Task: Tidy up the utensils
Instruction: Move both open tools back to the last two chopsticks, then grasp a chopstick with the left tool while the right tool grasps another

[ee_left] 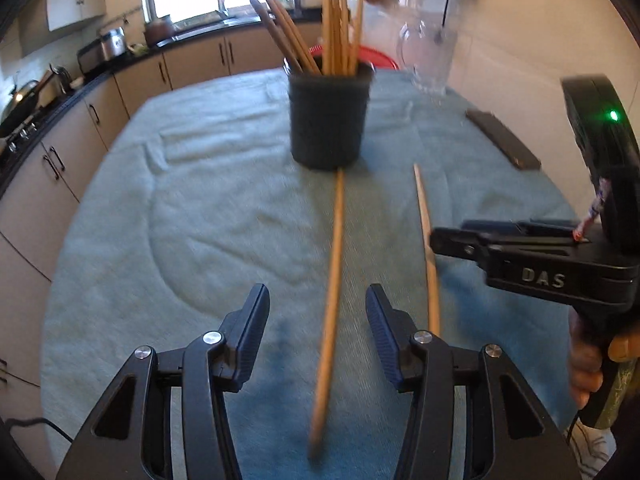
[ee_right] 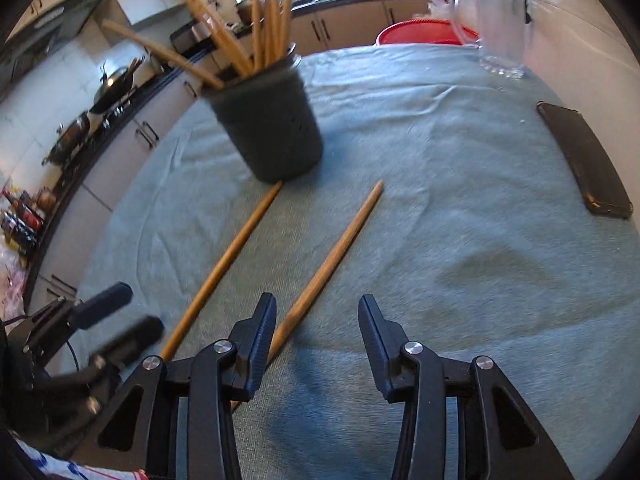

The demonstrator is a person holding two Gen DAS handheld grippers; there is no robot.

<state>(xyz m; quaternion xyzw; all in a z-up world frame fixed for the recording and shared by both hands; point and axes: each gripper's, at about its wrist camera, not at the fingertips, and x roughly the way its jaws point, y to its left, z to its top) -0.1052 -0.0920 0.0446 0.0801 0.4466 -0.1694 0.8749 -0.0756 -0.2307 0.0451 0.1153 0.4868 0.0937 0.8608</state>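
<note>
holder [ee_left: 328, 120] — blurred | upright sticks' [ee_left: 340, 20] tops — cut off | jug [ee_left: 428, 52] — smeared

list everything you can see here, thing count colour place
holder: 1, dark grey, upright mid-table, full of wooden sticks
loose sticks: 2, wood, flat on the cloth; one ends at the holder's base, the other lies to its right
tablecloth: 1, pale blue-green, covers the table
glass jug: 1, clear, far right
phone: 1, black, right edge
red tub: 1, behind the table
left gripper: open, over the first stick
right gripper: open, beside the second
</note>
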